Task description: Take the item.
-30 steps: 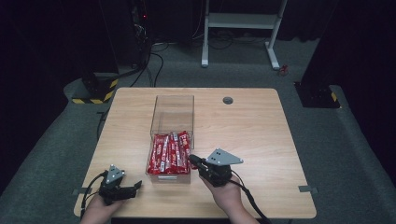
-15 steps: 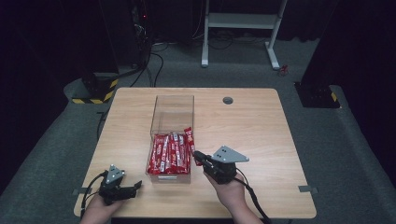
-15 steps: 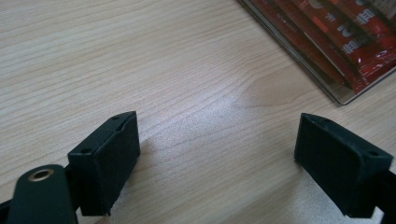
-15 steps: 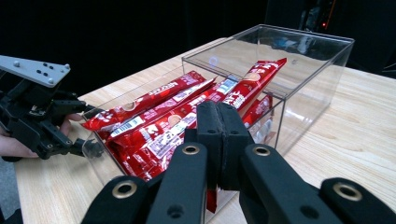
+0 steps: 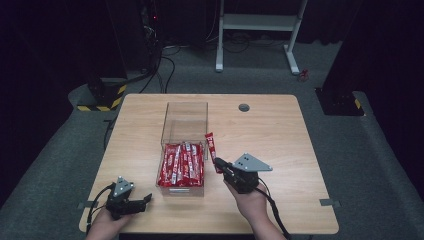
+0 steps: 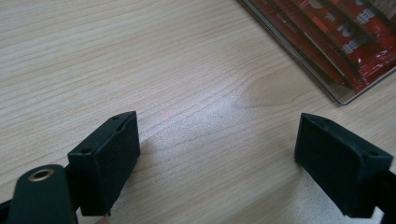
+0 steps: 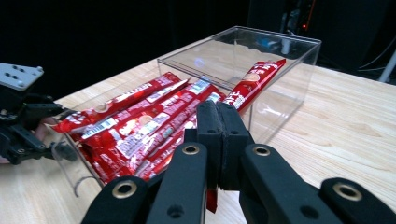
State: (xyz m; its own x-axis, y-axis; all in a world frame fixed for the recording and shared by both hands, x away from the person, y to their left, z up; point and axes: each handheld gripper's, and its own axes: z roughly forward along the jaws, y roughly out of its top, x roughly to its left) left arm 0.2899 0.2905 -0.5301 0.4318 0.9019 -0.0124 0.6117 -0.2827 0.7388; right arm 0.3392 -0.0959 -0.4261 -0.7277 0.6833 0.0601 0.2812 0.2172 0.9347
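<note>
Right tool (image 5: 218, 163) clamped on one red packet (image 5: 210, 143), now lifted clear of clear box (image 5: 184, 116) toward 3 o'clock (extraction done, placement pending). Left tool (image 5: 146, 199) open, idle on bench (image 5: 280, 135).

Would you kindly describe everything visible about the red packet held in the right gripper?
The red packet is a long, slim stick of glossy wrapper with white lettering and a small printed picture. The right gripper is shut on its near end, the fingers pressed flat against it. It points away from the hand, lifted off the table, its far end beside the clear box at the right wall. It looks flat and uncrumpled.
</note>
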